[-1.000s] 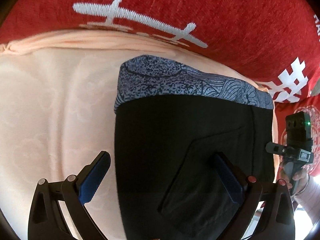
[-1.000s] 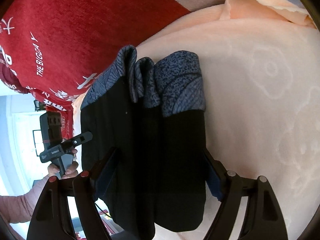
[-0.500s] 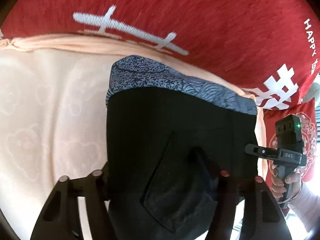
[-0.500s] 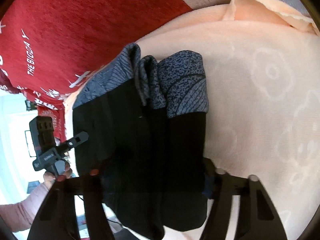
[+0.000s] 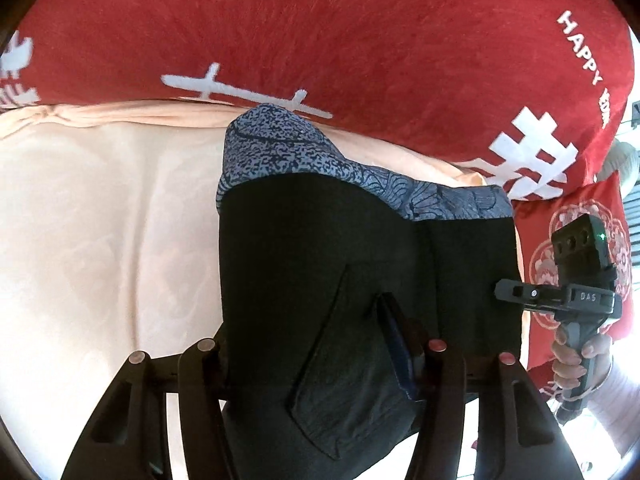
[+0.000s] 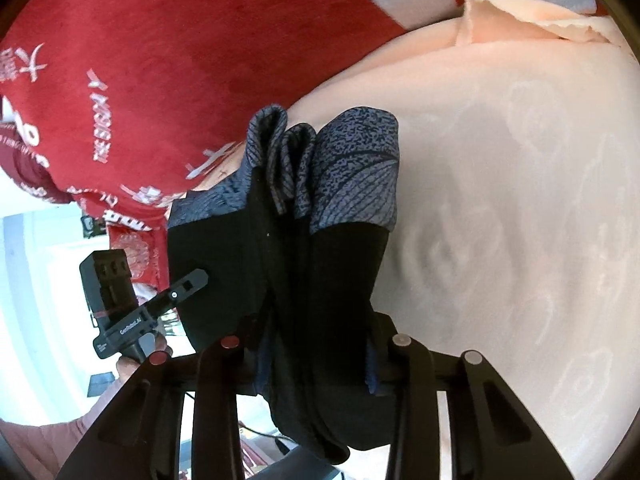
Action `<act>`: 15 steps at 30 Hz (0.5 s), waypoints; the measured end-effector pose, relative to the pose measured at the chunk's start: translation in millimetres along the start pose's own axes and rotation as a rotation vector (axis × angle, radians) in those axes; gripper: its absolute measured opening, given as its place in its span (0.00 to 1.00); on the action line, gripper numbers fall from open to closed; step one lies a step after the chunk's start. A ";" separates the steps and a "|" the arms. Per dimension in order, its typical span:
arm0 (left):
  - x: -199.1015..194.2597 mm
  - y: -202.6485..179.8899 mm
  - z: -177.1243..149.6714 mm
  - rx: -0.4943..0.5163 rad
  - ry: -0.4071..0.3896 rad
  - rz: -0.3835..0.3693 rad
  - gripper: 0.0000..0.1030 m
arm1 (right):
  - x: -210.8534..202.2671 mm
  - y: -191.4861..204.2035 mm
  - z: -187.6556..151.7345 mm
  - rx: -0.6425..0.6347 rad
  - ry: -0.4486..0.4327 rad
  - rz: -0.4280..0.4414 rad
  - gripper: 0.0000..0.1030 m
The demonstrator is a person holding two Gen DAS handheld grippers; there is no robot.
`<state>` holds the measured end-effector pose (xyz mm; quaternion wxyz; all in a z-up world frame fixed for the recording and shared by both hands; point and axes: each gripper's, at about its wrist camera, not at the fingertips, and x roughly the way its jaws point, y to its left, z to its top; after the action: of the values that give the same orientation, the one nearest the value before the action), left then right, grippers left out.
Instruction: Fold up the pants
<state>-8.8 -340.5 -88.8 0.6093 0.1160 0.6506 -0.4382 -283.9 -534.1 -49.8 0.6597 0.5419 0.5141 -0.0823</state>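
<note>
The black pants (image 5: 320, 264) with a blue-grey patterned band (image 5: 280, 152) lie folded on a peach blanket (image 5: 100, 220). In the left wrist view my left gripper (image 5: 316, 344) is shut on the near edge of the pants, with cloth bunched between the fingers. In the right wrist view the pants (image 6: 328, 272) show stacked folds and the patterned band (image 6: 352, 176). My right gripper (image 6: 312, 356) is shut on their near edge. Each gripper shows in the other's view, the right one (image 5: 576, 288) at the pants' right edge, the left one (image 6: 120, 312) at their left edge.
A red blanket with white lettering (image 5: 320, 32) lies behind the pants, also in the right wrist view (image 6: 160, 60). The peach blanket (image 6: 520, 200) spreads wide to the right, with a folded-over corner (image 6: 520, 16) at the back.
Both grippers went from open, straddling the pants' near edge, to shut on it. The cloth now bunches between the fingers and the near edge looks slightly raised.
</note>
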 end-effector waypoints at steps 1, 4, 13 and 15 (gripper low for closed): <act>-8.4 -0.2 -6.0 -0.008 -0.006 0.004 0.57 | -2.2 3.7 -4.4 -0.007 0.001 0.010 0.37; -30.1 1.5 -25.3 -0.020 -0.022 0.026 0.57 | -10.0 10.7 -18.3 -0.009 -0.003 0.047 0.37; -29.1 36.8 -86.7 -0.044 0.018 0.057 0.57 | 6.0 24.9 -89.0 0.030 0.034 0.114 0.37; -17.7 46.4 -93.7 -0.036 0.043 0.073 0.57 | 15.9 21.3 -102.6 0.039 0.037 0.096 0.37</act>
<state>-37.8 -239.7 -104.7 0.6129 0.1379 0.6667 -0.4011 -322.9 -436.4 -36.7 0.6426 0.5802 0.4978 -0.0507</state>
